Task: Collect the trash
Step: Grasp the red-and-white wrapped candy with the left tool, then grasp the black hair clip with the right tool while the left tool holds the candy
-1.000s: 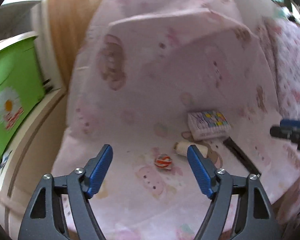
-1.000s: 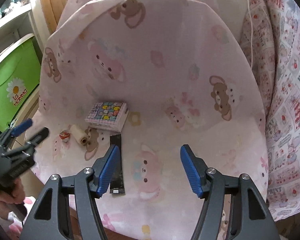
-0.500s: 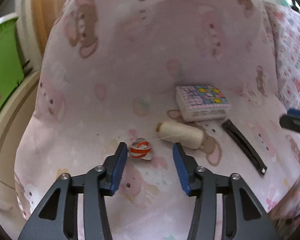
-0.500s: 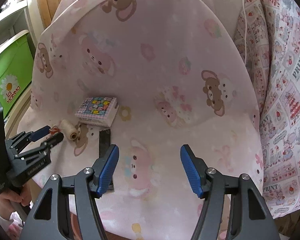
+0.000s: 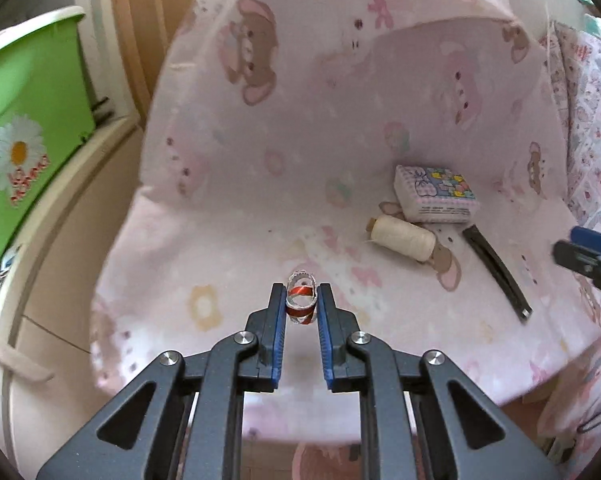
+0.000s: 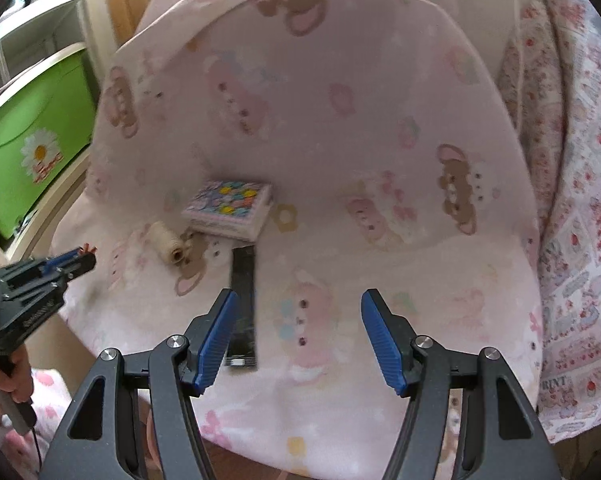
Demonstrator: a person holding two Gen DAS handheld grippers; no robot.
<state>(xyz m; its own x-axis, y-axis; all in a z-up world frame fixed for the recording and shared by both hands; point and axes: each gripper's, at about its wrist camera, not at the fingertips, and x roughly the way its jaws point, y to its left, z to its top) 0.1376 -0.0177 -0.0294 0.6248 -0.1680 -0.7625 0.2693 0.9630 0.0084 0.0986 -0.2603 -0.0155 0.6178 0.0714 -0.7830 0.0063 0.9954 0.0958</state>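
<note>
On the pink sheet (image 5: 260, 128), your left gripper (image 5: 301, 312) pinches the wrapper (image 5: 299, 300): light, crumply, hold its middle. Right gripper (image 6: 296, 334) gapes wide, holding nothing.

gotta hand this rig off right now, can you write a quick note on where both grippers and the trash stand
Left gripper: jaws shut on the small crumpled red-and-white wrapper, low over the pink bear-print cloth; not yet carried off.
Right gripper: open, empty, hovering beside the flat black plastic strip.
On the cloth: cream thread spool, small pastel printed box, the black strip.
Done: wrapper gripped.
Left: drop the wrapper in a bin (none clearly in view), then probably collect the black strip. Whether spool and box count as trash is unclear.
</note>
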